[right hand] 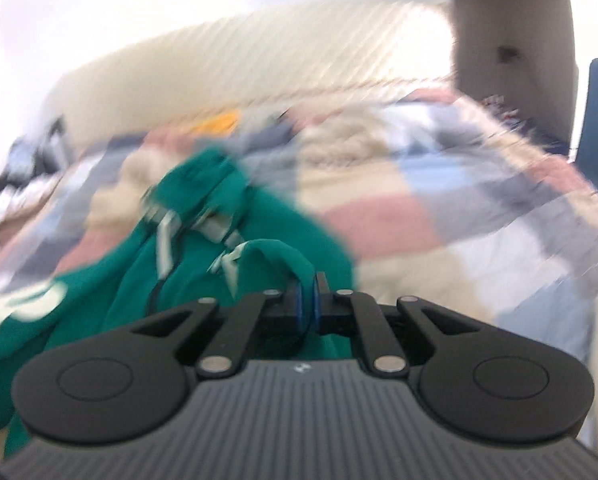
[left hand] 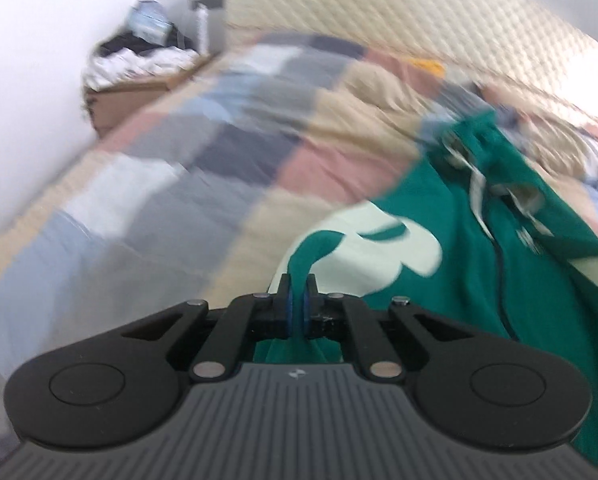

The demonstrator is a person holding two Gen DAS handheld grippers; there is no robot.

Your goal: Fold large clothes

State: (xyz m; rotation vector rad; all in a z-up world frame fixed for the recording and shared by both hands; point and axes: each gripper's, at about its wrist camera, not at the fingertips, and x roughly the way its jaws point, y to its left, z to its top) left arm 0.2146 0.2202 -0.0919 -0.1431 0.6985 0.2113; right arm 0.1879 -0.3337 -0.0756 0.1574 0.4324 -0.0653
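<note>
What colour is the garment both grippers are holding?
Green hoodie with a large pale printed shape, clearest in the left wrist view.

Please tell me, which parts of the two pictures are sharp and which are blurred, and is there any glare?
Left wrist view: the left hand-held gripper is sharp; the patchwork quilt and green garment are smeared, and the white wall is washed out. Right wrist view: the right hand-held gripper is sharp, the bed behind streaks more heavily, and the headboard curves from the fisheye lens.
</note>
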